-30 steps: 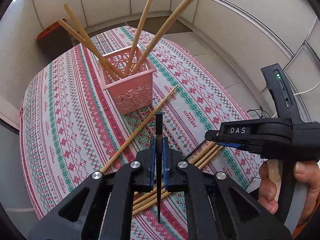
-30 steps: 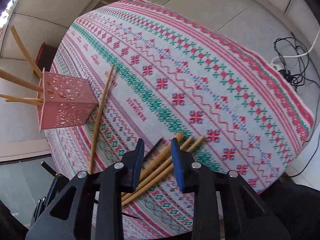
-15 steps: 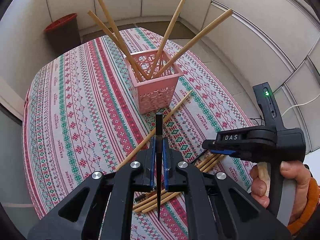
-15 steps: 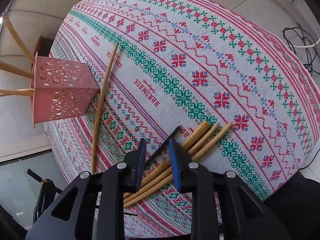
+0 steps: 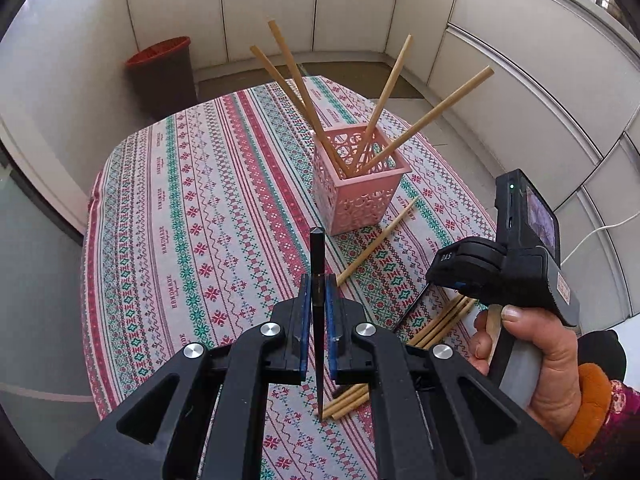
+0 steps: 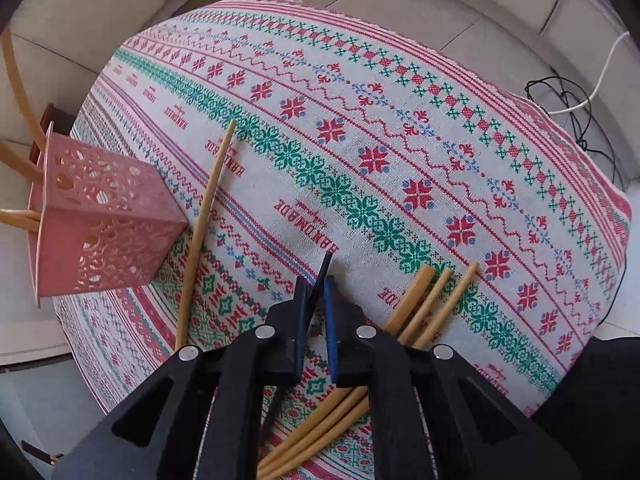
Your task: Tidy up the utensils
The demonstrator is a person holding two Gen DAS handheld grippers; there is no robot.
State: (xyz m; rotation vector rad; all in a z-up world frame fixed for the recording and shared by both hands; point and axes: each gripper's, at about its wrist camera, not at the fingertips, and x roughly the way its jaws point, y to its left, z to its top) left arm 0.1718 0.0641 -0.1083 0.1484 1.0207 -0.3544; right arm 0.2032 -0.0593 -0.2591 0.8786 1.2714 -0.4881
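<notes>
My left gripper (image 5: pixel 317 295) is shut on a black chopstick (image 5: pixel 317 258) and holds it above the table, short of the pink basket (image 5: pixel 360 184), which holds several wooden chopsticks (image 5: pixel 390 76). My right gripper (image 6: pixel 316 294) is low over the cloth with its jaws narrowed around a second black chopstick (image 6: pixel 325 266) lying on the table. Three wooden chopsticks (image 6: pixel 430 300) lie just right of it, and one wooden chopstick (image 6: pixel 204 216) lies beside the basket (image 6: pixel 104 232). The right gripper (image 5: pixel 452 276) also shows in the left wrist view.
The round table wears a patterned cloth (image 6: pixel 400 128) whose edge drops off at the right. A red-rimmed bin (image 5: pixel 162 68) stands on the floor beyond the table. Cables (image 6: pixel 568 96) lie on the floor at the right.
My left gripper rose and swung left with the black chopstick, so the basket now sits to its right. My right gripper moved left off the wooden chopsticks and closed down around the black one.
</notes>
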